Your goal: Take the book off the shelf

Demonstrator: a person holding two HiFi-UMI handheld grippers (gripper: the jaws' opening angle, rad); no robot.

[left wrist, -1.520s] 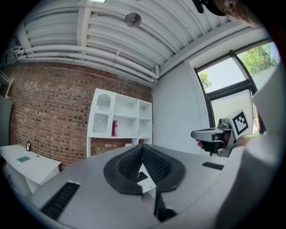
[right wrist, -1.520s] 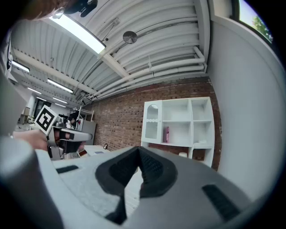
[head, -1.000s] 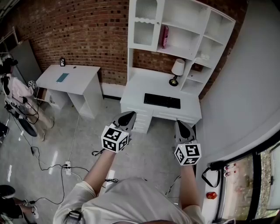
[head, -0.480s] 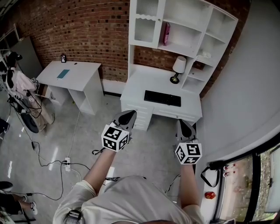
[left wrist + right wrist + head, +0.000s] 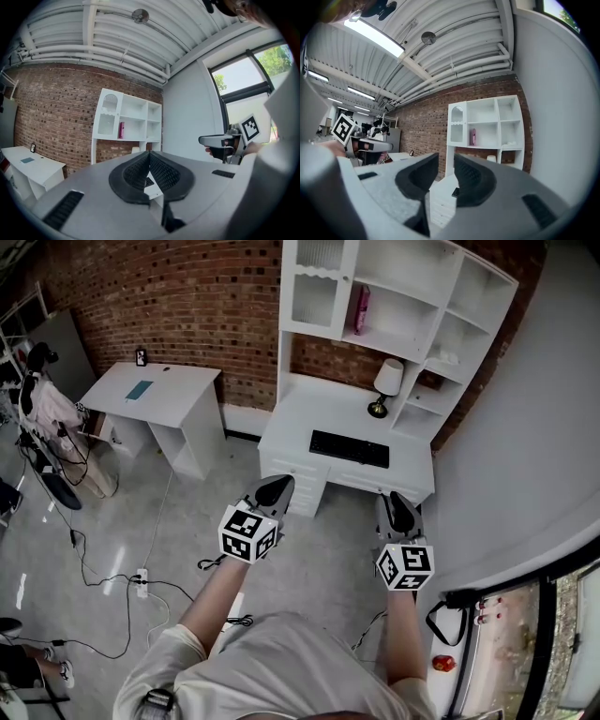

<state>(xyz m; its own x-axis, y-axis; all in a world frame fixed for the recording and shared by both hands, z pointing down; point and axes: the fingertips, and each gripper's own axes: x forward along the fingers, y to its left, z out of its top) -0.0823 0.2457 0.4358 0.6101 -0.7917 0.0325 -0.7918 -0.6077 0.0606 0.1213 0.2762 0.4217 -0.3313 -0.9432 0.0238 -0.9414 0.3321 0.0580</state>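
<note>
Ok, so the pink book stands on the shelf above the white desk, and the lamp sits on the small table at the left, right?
No. The pink book does stand on the shelf, but the lamp sits on the white desk below it, not on the small table. The head view shows it.

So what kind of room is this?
Probably a study or home-office sort of room: a white desk with a keyboard and lamp, and shelves holding a pink book, against a brick wall.

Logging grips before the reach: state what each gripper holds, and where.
Nothing. The left gripper is shut and empty; the right gripper has just been opening its jaws, nothing between them.
</note>
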